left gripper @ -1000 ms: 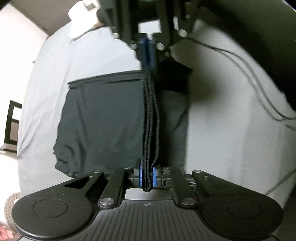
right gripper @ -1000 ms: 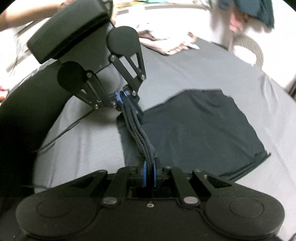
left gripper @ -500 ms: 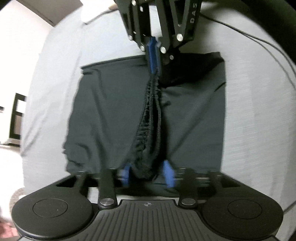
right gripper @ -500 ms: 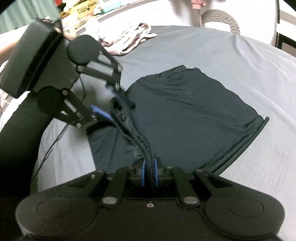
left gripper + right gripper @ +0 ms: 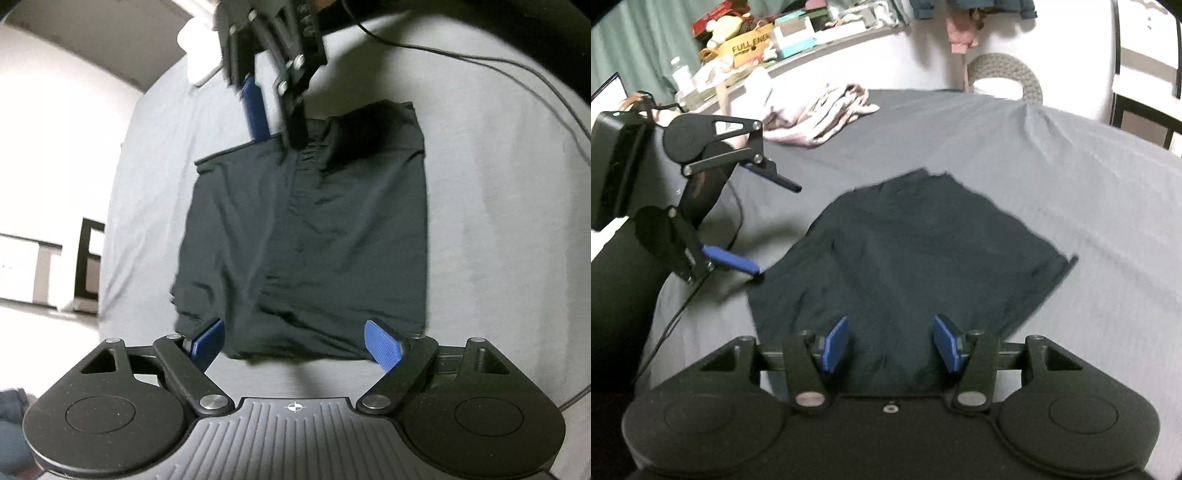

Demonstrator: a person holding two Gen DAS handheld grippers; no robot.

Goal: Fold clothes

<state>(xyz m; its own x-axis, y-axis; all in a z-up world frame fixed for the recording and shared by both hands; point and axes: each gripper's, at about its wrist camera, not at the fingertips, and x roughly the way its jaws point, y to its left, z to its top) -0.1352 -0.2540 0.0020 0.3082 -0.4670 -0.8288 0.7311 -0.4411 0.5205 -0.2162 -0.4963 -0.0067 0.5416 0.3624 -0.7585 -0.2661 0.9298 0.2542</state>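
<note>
Your left gripper and right gripper both gape wide and empty just above the folded black shorts, leaving them flat on the bed between.

Only thing I can actually read from here is "FULL ENER…" on a yellowish cardboard box up on the cluttered shelf, rest cut off.
</note>
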